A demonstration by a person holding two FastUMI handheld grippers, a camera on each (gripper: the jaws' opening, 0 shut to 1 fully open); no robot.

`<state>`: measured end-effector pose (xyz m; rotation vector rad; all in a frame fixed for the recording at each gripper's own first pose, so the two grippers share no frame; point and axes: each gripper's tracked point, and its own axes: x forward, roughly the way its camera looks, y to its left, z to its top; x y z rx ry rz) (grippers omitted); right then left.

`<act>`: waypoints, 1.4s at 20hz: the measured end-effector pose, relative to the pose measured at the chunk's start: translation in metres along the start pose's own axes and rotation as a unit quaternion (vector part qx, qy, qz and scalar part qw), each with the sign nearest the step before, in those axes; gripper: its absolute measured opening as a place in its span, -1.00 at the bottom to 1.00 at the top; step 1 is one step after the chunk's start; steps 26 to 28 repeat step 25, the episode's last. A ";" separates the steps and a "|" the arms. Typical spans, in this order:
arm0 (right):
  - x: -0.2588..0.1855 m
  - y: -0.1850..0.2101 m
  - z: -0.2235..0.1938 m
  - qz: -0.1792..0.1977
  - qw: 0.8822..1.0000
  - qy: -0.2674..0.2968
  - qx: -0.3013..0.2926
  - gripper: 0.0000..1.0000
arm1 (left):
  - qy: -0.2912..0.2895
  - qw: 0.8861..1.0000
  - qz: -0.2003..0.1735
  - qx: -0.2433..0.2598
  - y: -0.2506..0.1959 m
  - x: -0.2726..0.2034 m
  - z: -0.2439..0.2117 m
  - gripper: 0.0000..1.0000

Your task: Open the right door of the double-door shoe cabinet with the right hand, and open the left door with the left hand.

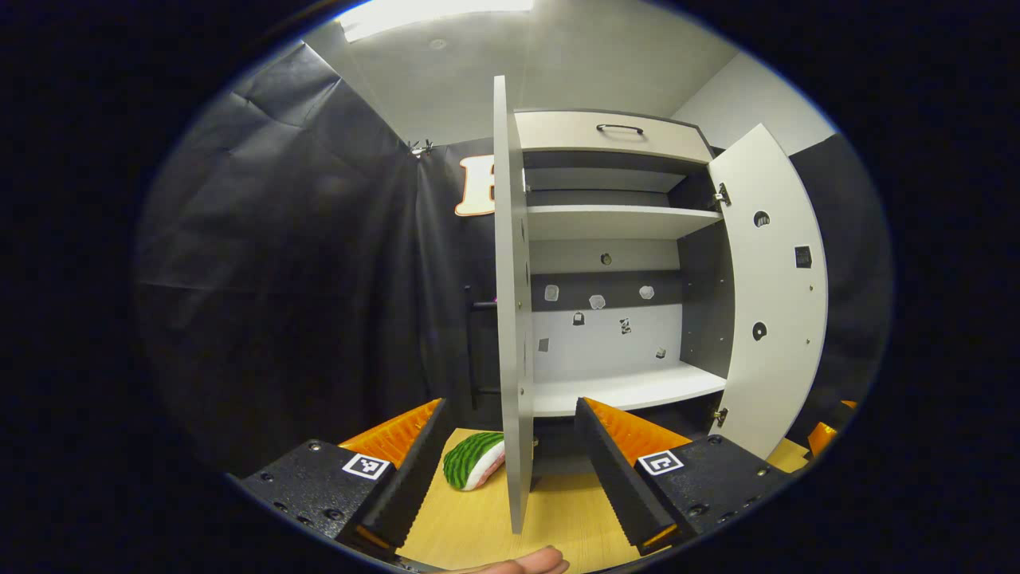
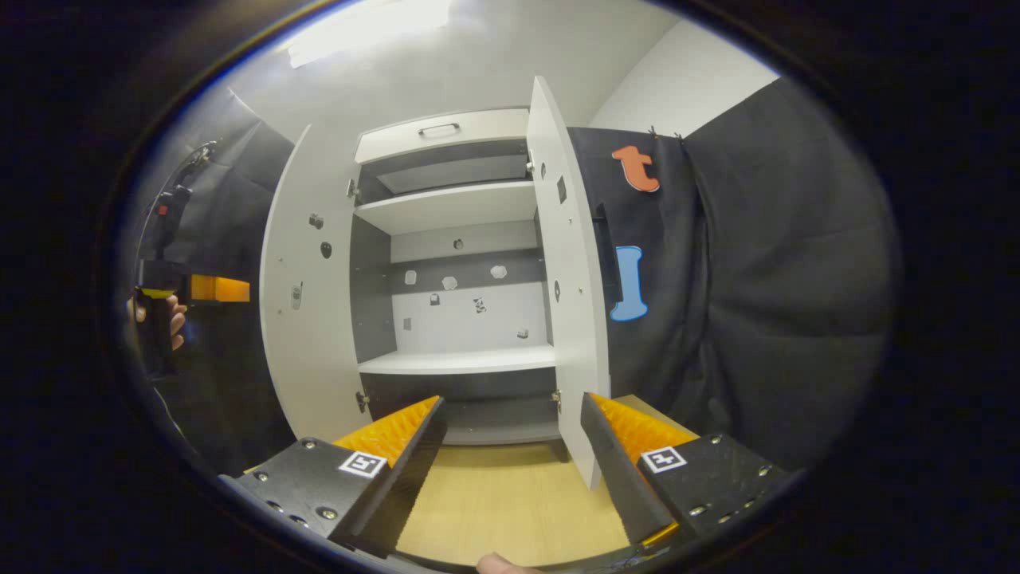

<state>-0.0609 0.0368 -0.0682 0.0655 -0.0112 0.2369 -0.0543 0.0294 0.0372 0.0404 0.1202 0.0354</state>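
Both doors stand swung out. My left gripper [image 1: 510, 470] is spread wide, the left door [image 1: 512, 319] edge-on between its fingers, untouched. My right gripper [image 2: 510, 454] gapes too, right door [image 2: 570, 303] just ahead. A green-striped thing [image 1: 474, 460] is half hidden behind the left door.

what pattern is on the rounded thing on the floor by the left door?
Green with darker stripes, watermelon-like, on the rounded soft object; the left gripper view shows it best.

Left gripper [image 1: 510, 470] and right gripper [image 2: 510, 462] — ridged fingers, screwed bodies, square coded markers — fingertip [image 1: 526, 562] below.
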 end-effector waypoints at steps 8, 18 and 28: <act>-0.006 0.010 0.004 0.008 1.000 -0.007 -0.013 0.96 | -0.007 1.000 -0.026 -0.007 -0.037 -0.011 -0.027 1.00; -0.007 0.027 0.002 0.025 0.999 -0.010 -0.019 0.96 | 0.000 0.997 -0.072 -0.016 -0.091 -0.035 -0.073 0.96; -0.011 0.021 0.006 0.021 1.000 -0.015 -0.014 0.94 | -0.016 0.996 -0.085 -0.025 -0.111 -0.058 -0.074 0.96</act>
